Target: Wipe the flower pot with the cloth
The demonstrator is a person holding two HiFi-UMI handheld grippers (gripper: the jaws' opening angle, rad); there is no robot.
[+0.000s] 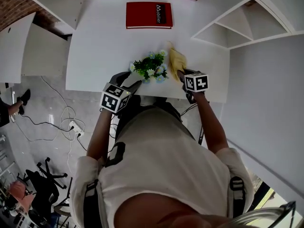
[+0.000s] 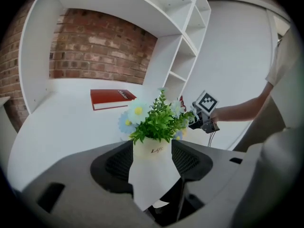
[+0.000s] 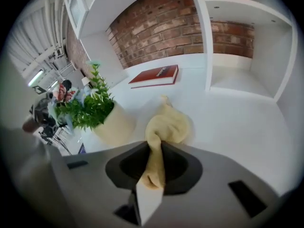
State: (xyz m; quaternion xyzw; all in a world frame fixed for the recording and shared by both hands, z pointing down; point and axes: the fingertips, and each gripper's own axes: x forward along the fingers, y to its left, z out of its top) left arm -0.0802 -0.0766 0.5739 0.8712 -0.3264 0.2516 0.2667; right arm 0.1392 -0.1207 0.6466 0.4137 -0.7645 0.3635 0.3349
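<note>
The left gripper (image 2: 153,161) has its jaws standing fairly wide, with the cream flower pot (image 2: 151,148) between the two dark pads. The pot nearly fills the gap, and the pads appear not to press on its sides, though the wide-angle view leaves that uncertain. The right gripper (image 3: 154,153) has its jaws almost together, pinching a strand of the yellow cloth (image 3: 167,125). The bunched free end of the cloth lies on the white table (image 3: 237,122) just ahead of the jaws and just beside the pot. In the head view the pot stands at the centre of the frame, close to the table's near edge, with the cloth at its right. Green leaves and pale blue and white flowers (image 1: 151,68) spread above the pot's rim. Bare tabletop lies open to the left of the pot and above it, up to a red book (image 1: 148,15) at top centre. White shelves (image 1: 237,23) close off the upper right. The pot carries small script that seems to read "Life". The book's dark label reads "Mobilier".
</note>
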